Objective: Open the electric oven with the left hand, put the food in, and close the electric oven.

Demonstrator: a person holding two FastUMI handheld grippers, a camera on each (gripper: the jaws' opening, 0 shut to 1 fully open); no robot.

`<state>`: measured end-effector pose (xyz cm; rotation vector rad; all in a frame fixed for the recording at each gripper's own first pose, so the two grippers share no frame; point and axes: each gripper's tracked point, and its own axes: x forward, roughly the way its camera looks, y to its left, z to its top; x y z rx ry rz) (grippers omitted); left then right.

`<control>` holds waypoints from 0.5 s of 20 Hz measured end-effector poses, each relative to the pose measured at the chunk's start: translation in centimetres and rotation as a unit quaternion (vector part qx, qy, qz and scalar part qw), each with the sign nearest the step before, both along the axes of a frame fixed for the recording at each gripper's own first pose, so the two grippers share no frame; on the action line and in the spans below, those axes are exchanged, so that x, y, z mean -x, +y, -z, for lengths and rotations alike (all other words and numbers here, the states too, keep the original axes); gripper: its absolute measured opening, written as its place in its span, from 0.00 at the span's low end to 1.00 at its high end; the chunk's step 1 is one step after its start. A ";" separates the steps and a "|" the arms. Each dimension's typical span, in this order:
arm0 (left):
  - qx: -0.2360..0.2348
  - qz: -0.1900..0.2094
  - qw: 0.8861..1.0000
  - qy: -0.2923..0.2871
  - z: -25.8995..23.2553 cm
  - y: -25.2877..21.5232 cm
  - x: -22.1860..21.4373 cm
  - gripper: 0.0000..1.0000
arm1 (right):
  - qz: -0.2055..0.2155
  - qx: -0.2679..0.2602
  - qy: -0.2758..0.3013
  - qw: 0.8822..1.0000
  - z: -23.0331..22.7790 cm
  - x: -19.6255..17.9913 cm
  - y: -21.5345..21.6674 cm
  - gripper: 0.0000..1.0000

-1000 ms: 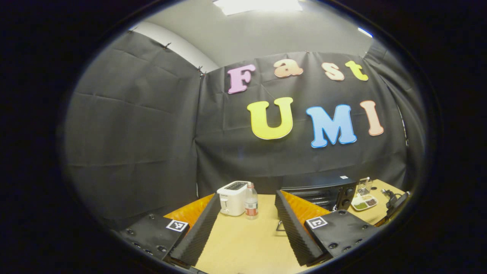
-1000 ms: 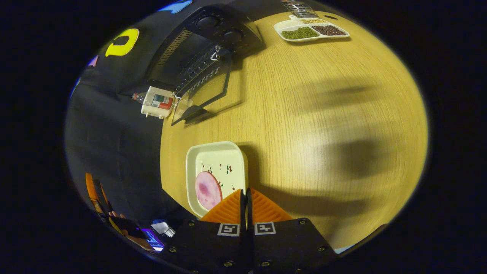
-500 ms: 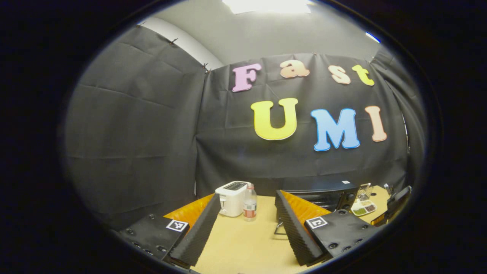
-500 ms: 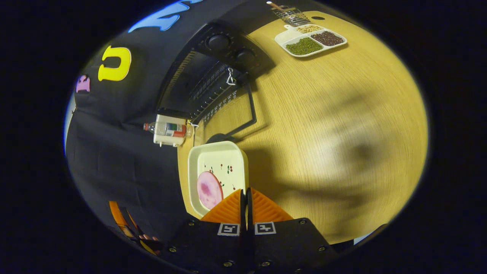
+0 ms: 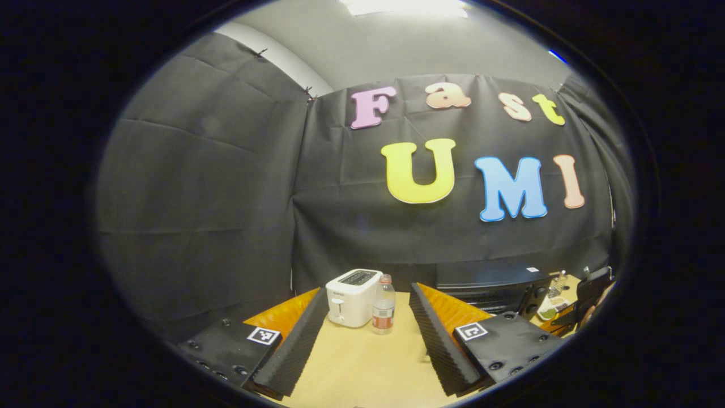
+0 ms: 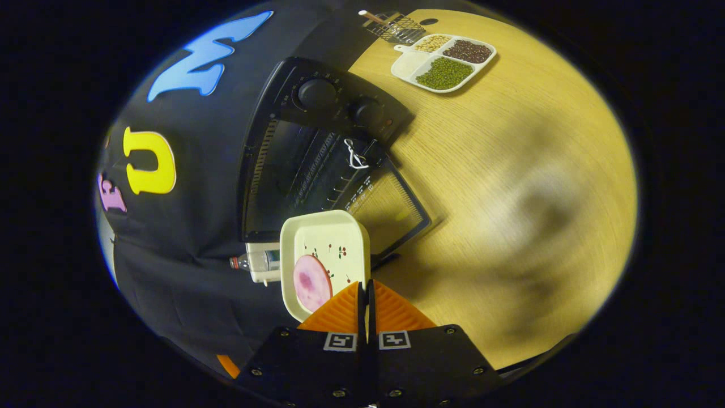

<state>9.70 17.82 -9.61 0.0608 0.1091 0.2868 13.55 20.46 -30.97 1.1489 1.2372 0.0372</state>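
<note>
In the left gripper view, the left tool point(image 5: 368, 334) is held above the wooden counter point(image 5: 362, 368) with its two fingers wide apart and nothing between them. Beyond them, at the far edge of the counter, a white toaster point(image 5: 352, 289) stands with a small water bottle point(image 5: 384, 304) just beside it on its right. Further right is the black electric oven point(image 5: 491, 286), partly hidden by the right finger.

In the right gripper view, the right tool point(image 6: 365, 294) has its fingers pressed together on the near rim of a white square plate point(image 6: 328, 241). A round pink slice of ham point(image 6: 310, 283) lies on the plate, on its near left part. The plate is lifted off the counter and hangs in front of the oven. The oven door point(image 6: 385, 207) is open and folded down toward the counter, and the rack inside can be seen. At the right, well apart from the oven, a white divided tray point(image 6: 444, 56) with beans rests on the counter.
</note>
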 end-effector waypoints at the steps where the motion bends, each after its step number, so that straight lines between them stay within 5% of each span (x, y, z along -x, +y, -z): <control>1: 0.001 0.000 1.000 -0.001 0.1 0.5 -0.3 1.00 | 0.015 -0.007 0.003 1.000 0.0 -0.7 0.7 0.00; 10: -0.012 -0.009 1.000 0.009 0.7 5.3 -2.2 1.00 | 0.139 -0.025 0.017 0.990 1.6 -7.0 3.2 0.00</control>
